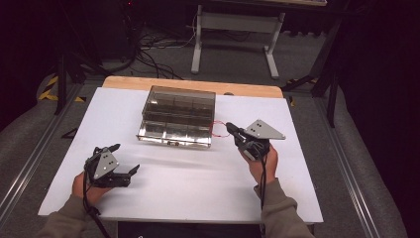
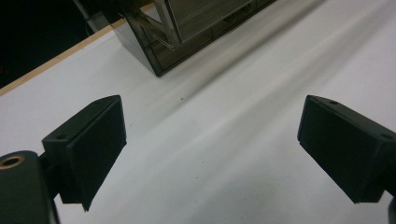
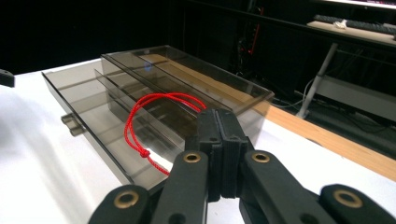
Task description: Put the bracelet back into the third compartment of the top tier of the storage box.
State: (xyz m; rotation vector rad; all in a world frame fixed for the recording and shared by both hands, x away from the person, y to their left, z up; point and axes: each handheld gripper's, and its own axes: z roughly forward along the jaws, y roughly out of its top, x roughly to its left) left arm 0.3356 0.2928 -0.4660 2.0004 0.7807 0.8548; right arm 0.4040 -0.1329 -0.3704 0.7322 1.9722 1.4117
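My right gripper (image 1: 231, 128) is clamped tight on a loop of red cord (image 3: 154, 122) — in the right gripper view the two black jaws sit pressed flat together with the cord running out from between them and hanging in a double loop, a small knot near its lower end. The cord sits in front of the near side of the smoky clear plastic box (image 1: 177, 117), a shallow organiser with dividers inside, its lid closed and a small latch on its front edge. In the high view the cord (image 1: 218, 129) shows as a thin red curl just beside the box's right end, between the box and my jaw tips. The box stands toward the far middle of the white table (image 1: 198, 188), with the wooden edge of the tabletop behind it. My left gripper (image 1: 125, 159) rests low over the near left part of the table, well apart from the box — its jaws spread wide with nothing between them, only bare white surface below in the left gripper view.
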